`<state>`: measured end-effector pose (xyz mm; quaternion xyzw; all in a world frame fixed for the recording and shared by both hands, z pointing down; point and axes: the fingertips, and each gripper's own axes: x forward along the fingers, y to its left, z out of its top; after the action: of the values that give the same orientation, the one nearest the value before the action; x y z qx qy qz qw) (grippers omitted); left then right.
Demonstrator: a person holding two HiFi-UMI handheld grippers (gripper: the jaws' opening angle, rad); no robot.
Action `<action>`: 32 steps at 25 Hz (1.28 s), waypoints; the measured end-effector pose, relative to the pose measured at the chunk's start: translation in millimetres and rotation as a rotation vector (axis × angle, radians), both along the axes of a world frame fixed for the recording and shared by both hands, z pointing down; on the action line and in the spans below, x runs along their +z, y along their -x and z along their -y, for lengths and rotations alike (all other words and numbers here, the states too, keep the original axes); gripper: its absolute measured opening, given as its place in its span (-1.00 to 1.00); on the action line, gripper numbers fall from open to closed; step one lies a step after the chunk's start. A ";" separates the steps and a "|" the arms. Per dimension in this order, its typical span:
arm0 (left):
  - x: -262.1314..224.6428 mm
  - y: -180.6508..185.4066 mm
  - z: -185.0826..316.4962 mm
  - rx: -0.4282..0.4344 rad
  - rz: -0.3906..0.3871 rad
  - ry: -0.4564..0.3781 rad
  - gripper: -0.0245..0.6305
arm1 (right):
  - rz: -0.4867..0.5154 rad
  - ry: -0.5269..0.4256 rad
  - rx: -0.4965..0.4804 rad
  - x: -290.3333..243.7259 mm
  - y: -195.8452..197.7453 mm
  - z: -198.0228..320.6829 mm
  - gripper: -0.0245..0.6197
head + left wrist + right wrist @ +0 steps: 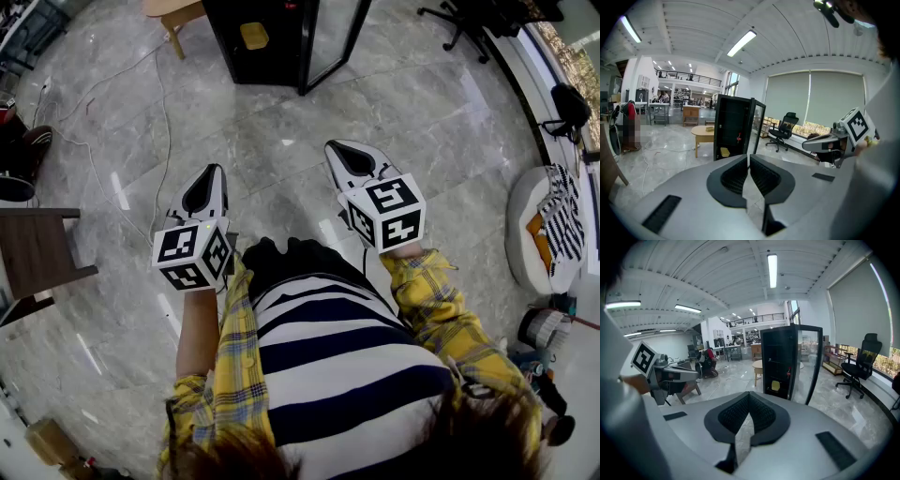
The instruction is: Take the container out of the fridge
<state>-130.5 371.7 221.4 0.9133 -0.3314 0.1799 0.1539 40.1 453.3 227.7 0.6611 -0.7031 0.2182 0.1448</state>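
Note:
A black fridge (258, 37) stands across the marble floor with its glass door (333, 37) swung open. A small yellow container (253, 36) sits low inside it, also visible in the left gripper view (724, 152) and the right gripper view (775, 386). Both grippers are held in the air well short of the fridge, pointing toward it. My left gripper (217, 169) has its jaws together with nothing between them (749, 156). My right gripper (334, 145) is likewise shut and empty (749, 393). Each gripper shows at the edge of the other's view.
A round wooden table (173, 11) stands left of the fridge and an office chair (459, 14) to its right. Cables (159, 122) trail over the floor at left. A dark brown stool (37, 248) is at far left, a white cushion (539, 230) at far right.

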 end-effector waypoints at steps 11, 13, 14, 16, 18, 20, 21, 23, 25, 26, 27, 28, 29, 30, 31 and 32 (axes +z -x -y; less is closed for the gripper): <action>10.5 4.1 17.4 -0.001 0.041 -0.010 -0.83 | 0.032 0.018 -0.028 15.4 1.6 26.7 -0.83; 15.9 3.6 25.7 -0.001 0.050 -0.010 -0.83 | 0.033 0.026 -0.040 18.7 3.2 35.8 -0.83; 19.2 2.4 30.0 -0.001 0.054 -0.011 -0.83 | 0.032 0.028 -0.045 20.0 3.1 40.4 -0.83; 25.7 -1.6 39.8 -0.002 0.056 -0.008 -0.84 | 0.023 0.028 -0.055 22.2 1.1 50.7 -0.83; 30.7 -7.2 52.3 -0.002 0.043 0.002 -0.83 | 0.012 0.028 -0.065 24.0 -1.9 63.8 -0.83; 34.6 -14.8 68.1 0.000 0.024 0.020 -0.83 | 0.010 0.032 -0.074 26.4 -5.5 79.6 -0.83; 36.4 -18.8 76.8 0.003 0.016 0.030 -0.84 | 0.013 0.034 -0.078 27.7 -7.2 88.3 -0.83; 39.8 -26.1 94.2 0.011 0.009 0.045 -0.84 | 0.024 0.038 -0.090 30.7 -8.7 106.5 -0.83; 43.7 -32.5 109.1 0.028 0.019 0.047 -0.84 | 0.033 0.042 -0.107 33.6 -9.6 124.6 -0.83; 45.8 -35.6 116.3 0.036 0.030 0.044 -0.83 | 0.036 0.043 -0.114 34.7 -10.7 133.7 -0.83; 47.8 -38.6 123.9 0.043 0.044 0.039 -0.83 | 0.040 0.044 -0.120 35.3 -12.0 142.9 -0.83; 49.6 -41.4 131.6 0.049 0.056 0.035 -0.84 | 0.044 0.045 -0.127 35.5 -13.1 151.9 -0.83; 51.3 -43.7 139.5 0.053 0.068 0.032 -0.83 | 0.048 0.046 -0.134 36.0 -13.5 160.6 -0.83; 52.9 -45.4 147.5 0.057 0.078 0.029 -0.83 | 0.053 0.048 -0.144 36.9 -13.2 169.0 -0.83; 54.2 -46.8 155.7 0.060 0.087 0.027 -0.83 | 0.056 0.051 -0.154 38.5 -12.4 177.4 -0.83; 55.1 -48.1 164.0 0.063 0.094 0.024 -0.83 | 0.057 0.053 -0.162 40.4 -11.9 186.3 -0.83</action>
<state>-82.4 207.8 276.5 0.9119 -0.3071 0.2315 0.1432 52.0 267.0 268.1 0.5916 -0.7519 0.2432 0.1596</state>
